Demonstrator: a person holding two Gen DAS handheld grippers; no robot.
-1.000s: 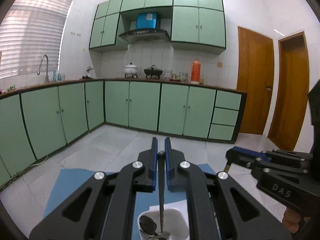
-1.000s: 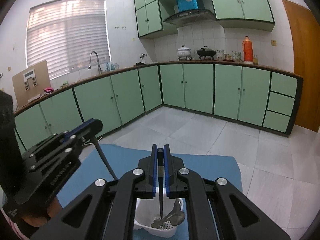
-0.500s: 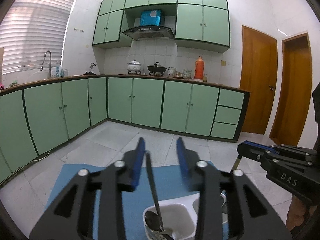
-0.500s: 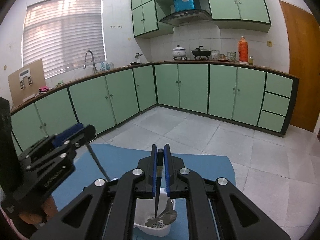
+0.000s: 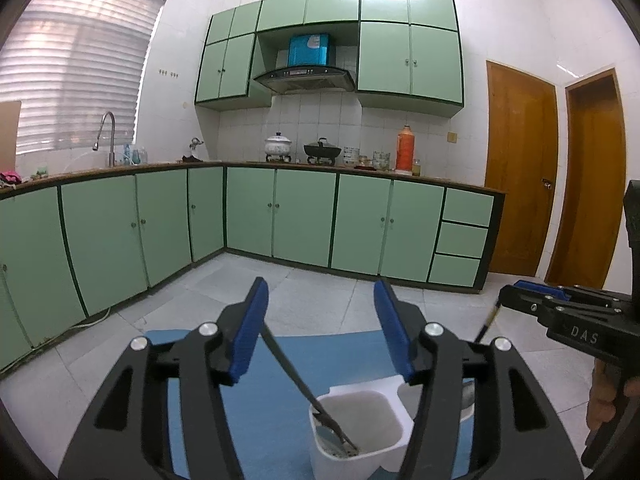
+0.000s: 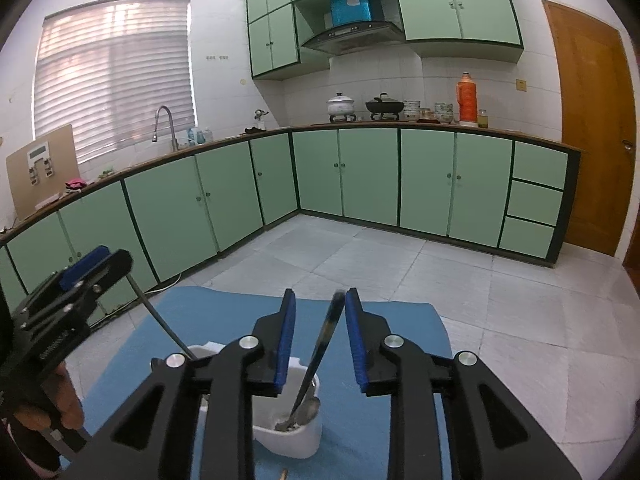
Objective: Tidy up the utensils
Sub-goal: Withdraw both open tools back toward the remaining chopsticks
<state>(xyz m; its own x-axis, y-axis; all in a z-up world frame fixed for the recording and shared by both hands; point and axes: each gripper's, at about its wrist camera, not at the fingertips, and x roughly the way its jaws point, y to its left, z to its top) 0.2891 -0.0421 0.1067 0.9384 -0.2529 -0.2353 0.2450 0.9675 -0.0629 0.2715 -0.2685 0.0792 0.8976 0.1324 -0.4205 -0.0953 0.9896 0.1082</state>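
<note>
Presently, left wrist view: your left gripper (image 5: 320, 332) is standing wide, its jaws having just been opening. A dark-handled spoon (image 5: 302, 388) is leaning between the blue pads, its handle top resting against the left pad and its bowl sitting at the bottom of the white utensil holder (image 5: 360, 432). Nothing is pinching it; it is standing because the compartment wall and the pad are propping it, which reads as a release straight into the slot. The holder is sitting on a blue mat (image 5: 340, 352). At the right edge your right gripper (image 5: 520, 300) is showing side-on, with a thin handle just below its tip.

Next, right wrist view: your right gripper (image 6: 320, 316) is parting narrowly, its jaws having just been opening too. A second utensil (image 6: 316, 356) is tilting between the pads, its handle top lying against the right pad and its metal end down in the holder's (image 6: 288, 440) nearer compartment. I judge it freed rather than gripped, since a gap is showing on its left side. Your left gripper (image 6: 86, 266) is appearing at the left, the spoon's handle (image 6: 162, 324) slanting from it down toward the holder's farther compartment. Both pieces are being kept handle-up, likely for easy later picking.
</note>
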